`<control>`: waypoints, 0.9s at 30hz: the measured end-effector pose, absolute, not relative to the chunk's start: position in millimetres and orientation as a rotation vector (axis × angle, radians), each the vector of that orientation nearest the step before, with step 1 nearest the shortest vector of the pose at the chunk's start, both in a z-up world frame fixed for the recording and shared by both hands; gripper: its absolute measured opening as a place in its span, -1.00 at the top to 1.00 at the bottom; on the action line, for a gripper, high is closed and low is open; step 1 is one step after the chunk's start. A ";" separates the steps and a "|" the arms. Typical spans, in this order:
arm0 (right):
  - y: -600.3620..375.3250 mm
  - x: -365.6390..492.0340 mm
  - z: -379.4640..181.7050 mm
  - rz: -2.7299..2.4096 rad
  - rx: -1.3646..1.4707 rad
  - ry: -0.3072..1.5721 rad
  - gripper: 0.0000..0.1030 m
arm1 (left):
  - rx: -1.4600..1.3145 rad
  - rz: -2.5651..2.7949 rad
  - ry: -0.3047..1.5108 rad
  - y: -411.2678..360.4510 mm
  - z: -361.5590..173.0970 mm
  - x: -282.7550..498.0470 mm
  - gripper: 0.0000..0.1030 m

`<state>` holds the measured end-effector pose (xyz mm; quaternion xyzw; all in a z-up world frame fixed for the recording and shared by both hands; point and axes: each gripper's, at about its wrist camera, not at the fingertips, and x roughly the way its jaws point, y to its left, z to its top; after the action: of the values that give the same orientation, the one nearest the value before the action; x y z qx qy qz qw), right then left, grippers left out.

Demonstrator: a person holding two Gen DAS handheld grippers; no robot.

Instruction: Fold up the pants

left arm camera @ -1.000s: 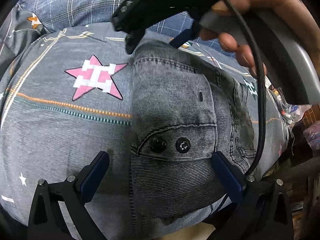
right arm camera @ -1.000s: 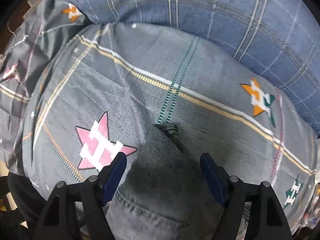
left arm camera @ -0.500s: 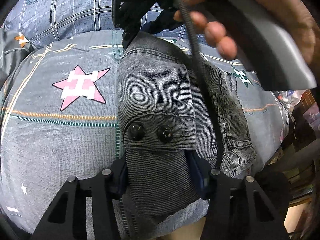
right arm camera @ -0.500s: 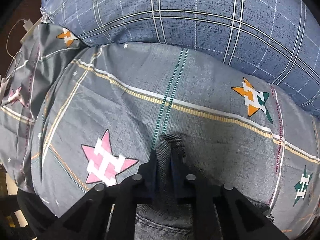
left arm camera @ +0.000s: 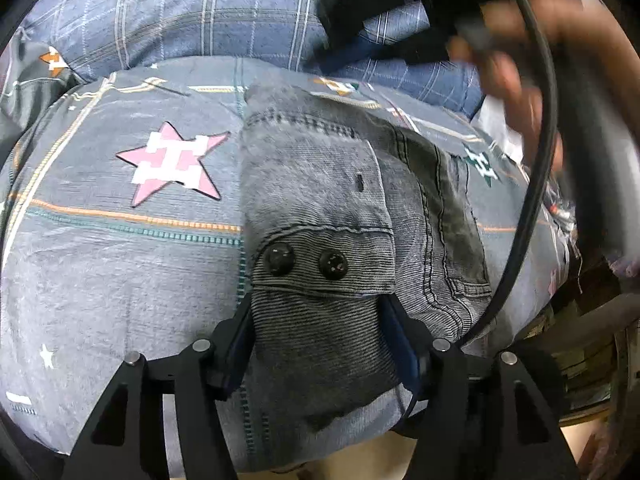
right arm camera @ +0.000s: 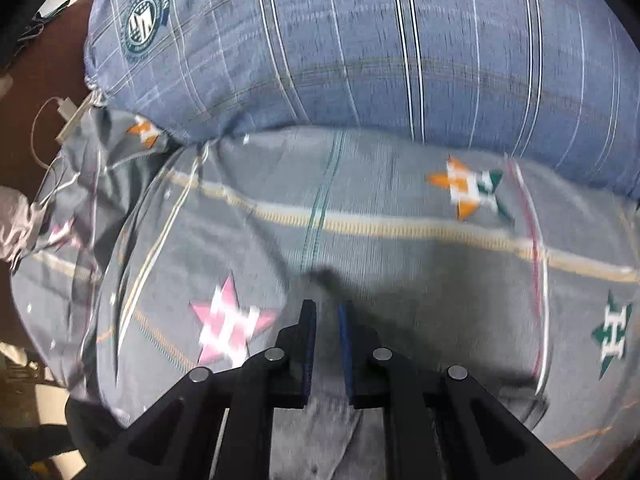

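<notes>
Grey denim pants (left arm camera: 316, 200) lie on a grey star-print bedsheet (left arm camera: 100, 248), waistband with two black buttons (left arm camera: 304, 262) nearest the left wrist camera. My left gripper (left arm camera: 320, 320) is shut on the waistband fabric. In the right wrist view, my right gripper (right arm camera: 326, 320) has its jaws nearly together, lifted above the sheet; the pants (right arm camera: 312, 432) show below and behind the fingers, and nothing visible sits between the tips. In the left wrist view the right gripper and hand (left arm camera: 500, 40) hover blurred above the pants' far end.
A blue plaid pillow (right arm camera: 360, 48) lies along the far side of the bed. A white charger and cable (right arm camera: 66, 114) lie at the left edge. The bed edge and cluttered floor (left arm camera: 580, 340) are at the right.
My right gripper has let go of the pants' far corner and risen away. My left gripper stays shut on the waistband, having closed on it a second ago.
</notes>
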<state>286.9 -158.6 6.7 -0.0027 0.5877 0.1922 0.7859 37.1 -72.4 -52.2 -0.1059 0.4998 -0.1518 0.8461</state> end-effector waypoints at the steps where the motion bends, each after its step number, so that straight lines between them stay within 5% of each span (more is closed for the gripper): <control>1: -161.0 284.3 -9.6 0.387 -0.036 1.306 0.74 | -0.225 -0.314 1.053 -70.2 -51.9 36.2 -0.25; 8: -199.4 231.2 15.7 0.283 0.007 1.086 0.72 | -0.259 -0.300 1.007 -47.0 -37.9 15.3 -0.37; 10: -216.0 203.0 24.5 0.258 0.031 1.042 0.45 | -0.276 -0.297 1.002 -39.7 -37.0 12.6 -0.38; 12: -229.3 185.2 20.7 0.214 0.042 1.038 -0.37 | -0.293 -0.288 1.000 -32.8 -35.4 10.6 -0.39; 19: -265.1 121.4 13.4 0.157 0.152 0.990 -0.39 | -0.310 -0.276 0.976 -20.7 -27.8 4.8 -0.41; 22: -258.0 126.8 -40.9 0.145 0.092 1.181 -0.38 | -0.313 -0.265 0.990 -20.7 -28.8 4.1 -0.44; 27: -274.5 112.3 -14.6 0.168 0.205 1.053 -0.39 | -0.289 -0.240 0.971 -18.8 -27.5 3.9 -0.45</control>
<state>112.3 -274.5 -14.6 0.0977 0.5012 0.0799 0.8561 3.9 -18.8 -27.5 -0.1383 0.4637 -0.1149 0.8676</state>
